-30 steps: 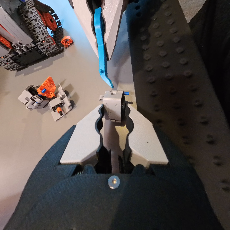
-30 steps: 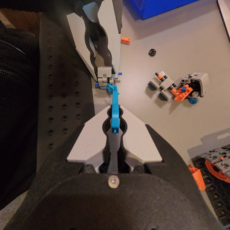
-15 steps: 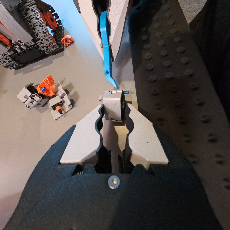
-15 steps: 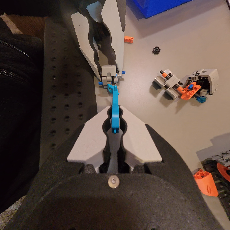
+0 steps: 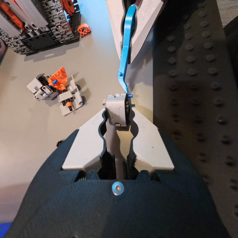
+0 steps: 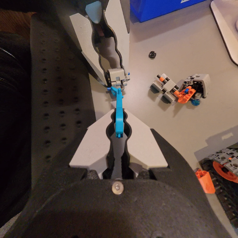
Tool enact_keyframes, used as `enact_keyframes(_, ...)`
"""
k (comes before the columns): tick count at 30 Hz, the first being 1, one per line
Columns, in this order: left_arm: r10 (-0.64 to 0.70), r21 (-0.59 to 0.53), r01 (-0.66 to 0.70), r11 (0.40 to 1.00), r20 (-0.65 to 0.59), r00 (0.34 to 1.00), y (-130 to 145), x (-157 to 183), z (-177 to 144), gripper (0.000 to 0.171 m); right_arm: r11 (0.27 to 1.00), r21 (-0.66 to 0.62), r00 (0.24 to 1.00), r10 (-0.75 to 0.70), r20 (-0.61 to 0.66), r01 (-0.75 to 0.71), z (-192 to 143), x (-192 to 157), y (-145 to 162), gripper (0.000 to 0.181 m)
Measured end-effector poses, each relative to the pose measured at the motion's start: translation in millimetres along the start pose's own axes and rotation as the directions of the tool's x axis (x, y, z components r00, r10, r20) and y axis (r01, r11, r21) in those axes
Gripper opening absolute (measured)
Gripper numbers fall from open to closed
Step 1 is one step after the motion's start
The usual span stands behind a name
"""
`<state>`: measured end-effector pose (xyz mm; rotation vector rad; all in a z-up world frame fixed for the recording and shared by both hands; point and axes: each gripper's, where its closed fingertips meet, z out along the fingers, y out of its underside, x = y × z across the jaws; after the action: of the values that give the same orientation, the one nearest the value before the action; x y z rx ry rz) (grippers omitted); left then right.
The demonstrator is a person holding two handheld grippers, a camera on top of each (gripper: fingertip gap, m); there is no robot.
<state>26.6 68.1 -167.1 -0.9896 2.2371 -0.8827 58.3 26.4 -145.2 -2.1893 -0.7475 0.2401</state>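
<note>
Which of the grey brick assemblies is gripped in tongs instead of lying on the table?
The small grey block with a blue pin, clamped in the left tongs. The grey-and-orange cluster lies loose on the table, and the tracked model stands beyond it.

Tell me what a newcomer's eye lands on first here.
The bright blue lever, clamped in the right claw, its bent tip touching the grey block pinched in the left claw, at the edge of a studded black mat. Next, the orange-and-grey cluster lying loose on the table, and the tracked model at the far side.
</note>
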Motion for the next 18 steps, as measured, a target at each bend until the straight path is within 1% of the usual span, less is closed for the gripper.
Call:
enact_keyframes(4,-0.025,-0.004,0.025,1.0,0.014,1.0,1,-4,0,0.032,0.999,0.003,0.999,0.032,-0.008,-0.032,2,4,2,0.005)
enact_keyframes(10,-0.04,0.005,0.04,0.999,0.011,0.999,2,-6,0,0.032,0.986,0.059,0.986,0.153,0.072,-0.157,1,8,1,0.005)
enact_keyframes(11,-0.027,0.003,0.027,1.0,0.016,0.999,2,-6,0,0.034,0.982,0.067,0.982,0.17,0.083,-0.176,0,9,1,0.005)
enact_keyframes(12,-0.018,0.0,0.018,1.0,0.028,0.999,2,-7,0,0.044,0.979,0.076,0.979,0.181,0.091,-0.188,-1,10,0,0.005)
enact_keyframes(14,-0.009,0.006,0.009,1.0,0.041,0.999,-1,-8,-1,0.05,0.98,0.085,0.982,0.173,0.081,-0.18,-4,12,-1,0.005)
enact_keyframes(18,-0.019,0.029,0.018,0.999,0.03,0.999,-6,-9,-5,0.048,0.983,0.091,0.986,0.156,0.065,-0.162,-9,13,-5,0.005)
